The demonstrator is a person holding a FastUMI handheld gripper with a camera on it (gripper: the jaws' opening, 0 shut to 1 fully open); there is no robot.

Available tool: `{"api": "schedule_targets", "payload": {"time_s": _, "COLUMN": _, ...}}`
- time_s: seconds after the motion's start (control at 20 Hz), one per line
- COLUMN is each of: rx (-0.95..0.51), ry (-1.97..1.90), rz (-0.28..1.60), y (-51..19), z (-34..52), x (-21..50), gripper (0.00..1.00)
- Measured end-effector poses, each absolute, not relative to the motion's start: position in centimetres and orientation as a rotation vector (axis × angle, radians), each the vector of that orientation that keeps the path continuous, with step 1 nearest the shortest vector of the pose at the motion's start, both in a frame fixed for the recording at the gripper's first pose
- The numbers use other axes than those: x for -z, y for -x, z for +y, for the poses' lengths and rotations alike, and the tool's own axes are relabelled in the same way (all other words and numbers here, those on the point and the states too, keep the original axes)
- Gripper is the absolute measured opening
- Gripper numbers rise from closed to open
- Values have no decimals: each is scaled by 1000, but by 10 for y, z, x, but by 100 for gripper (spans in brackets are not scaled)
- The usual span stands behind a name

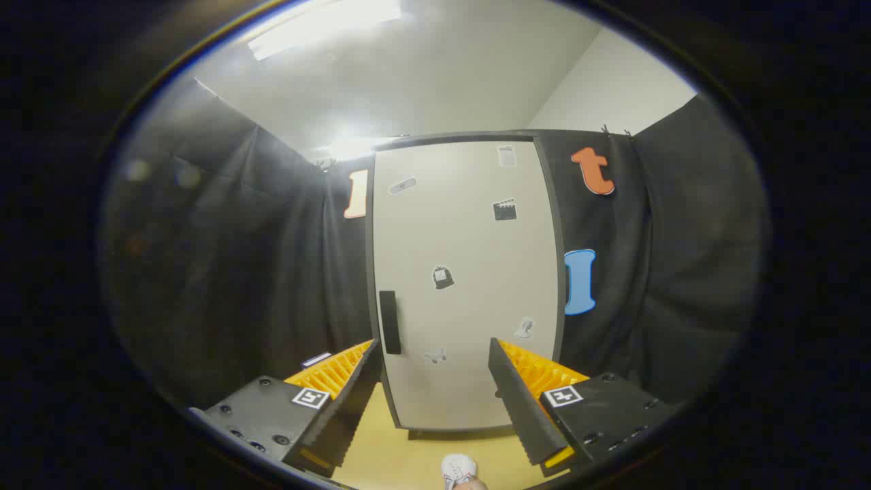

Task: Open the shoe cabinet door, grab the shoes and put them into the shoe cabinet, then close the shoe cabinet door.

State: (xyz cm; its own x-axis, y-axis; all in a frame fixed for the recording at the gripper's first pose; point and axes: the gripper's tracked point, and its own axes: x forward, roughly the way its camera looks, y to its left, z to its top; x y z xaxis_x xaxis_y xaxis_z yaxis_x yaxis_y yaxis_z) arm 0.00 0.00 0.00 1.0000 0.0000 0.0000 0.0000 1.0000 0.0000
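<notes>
While the cabinet (469, 272) door (476, 381) is shut, nothing of the task looks done yet, so step 1 (open it) is prob. the one in hand. Gripper (433, 355) fingers are spread wide w/ nothing between them but air; they point at the door's lower half. The handle (389, 322), a dark upright bar, sits near the door's left edge, just ahead of and a bit inside the left finger tip; not touching as far as I can tell.

Shoe (458, 469) lies on the floor (381, 449) below the fingers, between them, near the camera and in front of the door; partly cut off, so can't tell if it's one or a pair.

Risks, as I judge them:
- Handle is slim & close to the door face: fingers may slide off or pinch only one side, so the door stays put.
- Hinge seems on the right (handle on left), so a straight pull instead of an arc could slip the grip.
- Shoe sits in front of the door: the swing may hit it and push it away.
- Stickers (443, 277) on the door aren't grips; aiming at one wastes a move.
</notes>
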Motion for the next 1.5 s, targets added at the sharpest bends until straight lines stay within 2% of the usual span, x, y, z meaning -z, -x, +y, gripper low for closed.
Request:
{"api": "schedule_targets", "payload": {"time_s": 1.0, "rx": -33, "ry": -9, "rz": 34, "y": -19, "z": -13, "x": 10, "gripper": 98}}
{"api": "schedule_targets", "payload": {"time_s": 1.3, "rx": -94, "ry": -25, "rz": 37, "y": -39, "z": 10, "x": 19, "gripper": 98}}
{"api": "schedule_targets", "payload": {"time_s": 1.5, "rx": -132, "ry": -18, "rz": 20, "y": -78, "z": 46, "x": 29, "gripper": 98}}
